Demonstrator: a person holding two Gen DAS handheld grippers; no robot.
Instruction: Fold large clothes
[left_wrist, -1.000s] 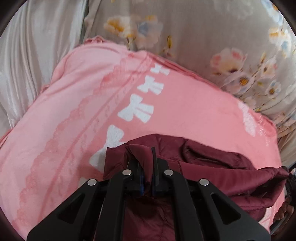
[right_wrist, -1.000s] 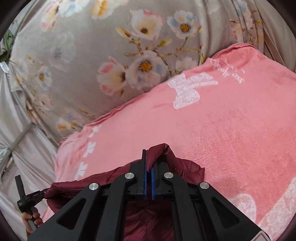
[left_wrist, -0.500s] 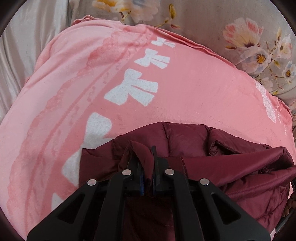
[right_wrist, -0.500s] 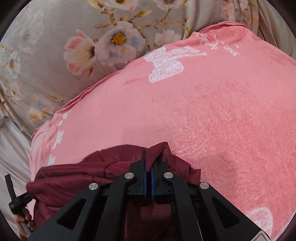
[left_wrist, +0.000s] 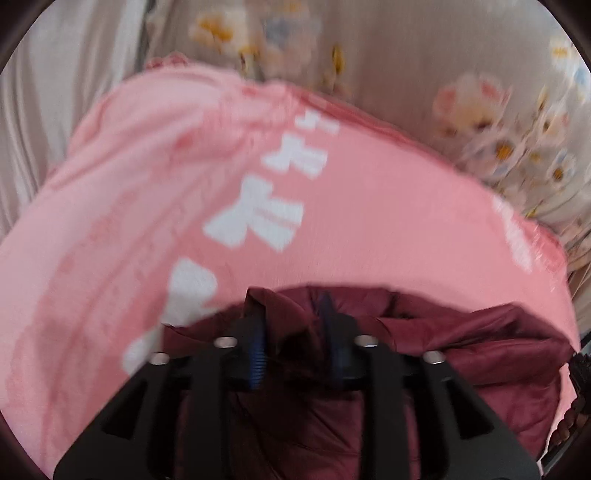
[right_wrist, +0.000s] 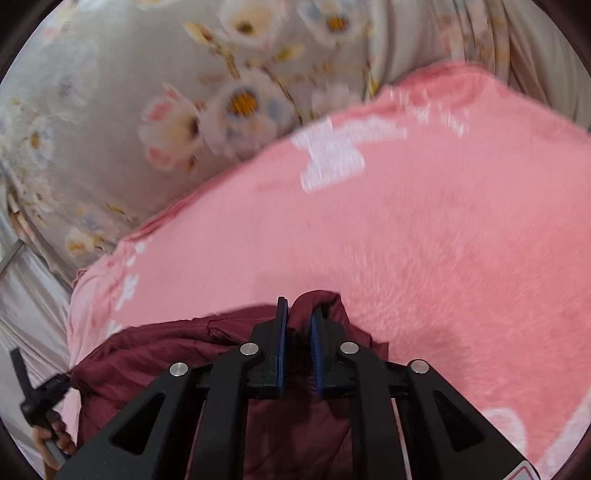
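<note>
A dark maroon padded garment (left_wrist: 461, 343) lies bunched on a pink blanket (left_wrist: 369, 229). My left gripper (left_wrist: 291, 317) is open, its jaws spread apart, with a fold of the maroon cloth still lying loose between them. In the right wrist view the garment (right_wrist: 155, 350) stretches off to the left. My right gripper (right_wrist: 297, 314) is open a little, and a peak of maroon fabric stands in the gap between its blue pads (right_wrist: 282, 339). Both views are blurred by motion.
The pink blanket (right_wrist: 406, 240) with white bow prints covers the bed. A grey floral sheet (right_wrist: 147, 110) lies beyond it, also showing in the left wrist view (left_wrist: 480, 92). Pale curtain fabric (left_wrist: 55, 92) hangs at the far left.
Both grippers were clamped shut on the maroon garment; now both have opened, the left wide and the right slightly. The views have pulled back up from the blanket.
</note>
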